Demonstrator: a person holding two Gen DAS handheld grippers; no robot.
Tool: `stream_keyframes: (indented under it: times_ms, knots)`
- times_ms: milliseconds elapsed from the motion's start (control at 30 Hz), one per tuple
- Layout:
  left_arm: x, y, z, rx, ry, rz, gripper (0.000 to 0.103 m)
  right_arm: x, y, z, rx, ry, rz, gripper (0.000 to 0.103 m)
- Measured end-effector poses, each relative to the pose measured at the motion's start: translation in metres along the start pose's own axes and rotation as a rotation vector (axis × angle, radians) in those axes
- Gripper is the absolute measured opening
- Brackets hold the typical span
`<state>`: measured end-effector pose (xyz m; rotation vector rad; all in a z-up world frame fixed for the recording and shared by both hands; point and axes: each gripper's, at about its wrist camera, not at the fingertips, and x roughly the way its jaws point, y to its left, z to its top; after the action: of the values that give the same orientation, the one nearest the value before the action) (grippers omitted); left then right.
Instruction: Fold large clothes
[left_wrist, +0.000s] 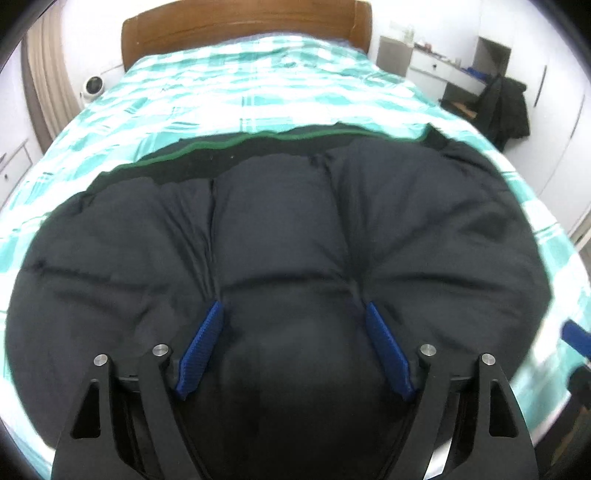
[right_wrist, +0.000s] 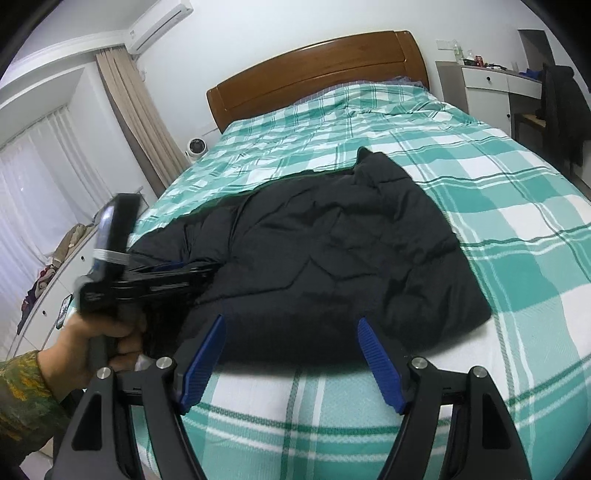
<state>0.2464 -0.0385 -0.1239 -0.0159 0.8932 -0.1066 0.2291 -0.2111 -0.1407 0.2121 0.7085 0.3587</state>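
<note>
The near hem of the dark puffer jacket (left_wrist: 280, 229) drops out of sight behind the left gripper (left_wrist: 293, 314) and the picture's lower edge. Seen from the right wrist, that gripper (right_wrist: 155, 273) is a smear, its fingertips lost against the jacket (right_wrist: 332, 251), so I can't tell whether they touch it. The hand (right_wrist: 99, 336) gripping it is cut off at the patterned sleeve (right_wrist: 22, 391). Things on the far desk (right_wrist: 491, 74) are too small to tell
</note>
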Motion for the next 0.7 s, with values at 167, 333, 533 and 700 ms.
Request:
stream_keyframes:
  times_ms: [167,333,533,700]
  knots:
    - [0.001,-0.012,-0.023,0.044,-0.011,0.012,0.08,-0.007,0.0,-0.007,0.009,0.007,-0.003,0.076]
    - [0.014,-0.014,-0.031,0.051,-0.03,0.024,0.081,-0.001,0.0,-0.015,0.012,0.03,-0.006,0.076]
    - [-0.007,-0.007,-0.032,0.042,-0.007,-0.023,0.08,-0.001,-0.009,-0.016,0.033,0.05,0.008,0.075]
    - [-0.043,0.001,-0.018,0.02,-0.039,-0.103,0.081,-0.014,-0.069,0.029,0.138,-0.042,-0.012,0.084]
